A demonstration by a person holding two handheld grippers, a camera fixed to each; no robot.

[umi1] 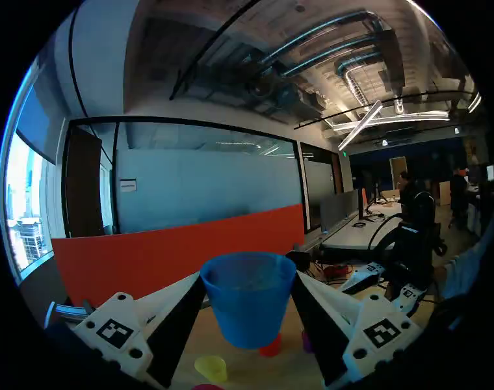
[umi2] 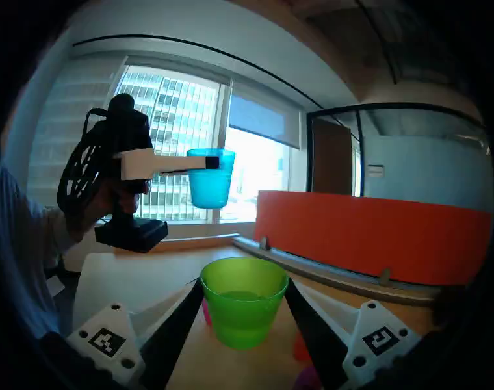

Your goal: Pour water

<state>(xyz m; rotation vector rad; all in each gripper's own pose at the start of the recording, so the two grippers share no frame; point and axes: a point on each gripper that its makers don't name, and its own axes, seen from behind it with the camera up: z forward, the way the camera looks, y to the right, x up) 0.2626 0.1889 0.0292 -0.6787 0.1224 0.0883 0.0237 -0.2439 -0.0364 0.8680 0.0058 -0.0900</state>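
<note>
Centre-bottom of the right gripper view: right hand-held gripper (umi2: 244,296) clamped on a green cup (umi2: 244,315), a finger on each side, cup upright, liquid partway up. Upper left of that frame, higher and well apart: left hand-held gripper (umi2: 211,162) grasping a blue cup (umi2: 210,185), long axis vertical, mouth up, contents unclear. Both cups smooth translucent plastic, tapered. Judgement: the pour needs one rim carried over the other. Pale worktop (umi2: 136,279) below.

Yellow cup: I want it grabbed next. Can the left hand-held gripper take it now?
Probably not: the left hand-held gripper is full, shut on the blue cup above the yellow cup.
</note>
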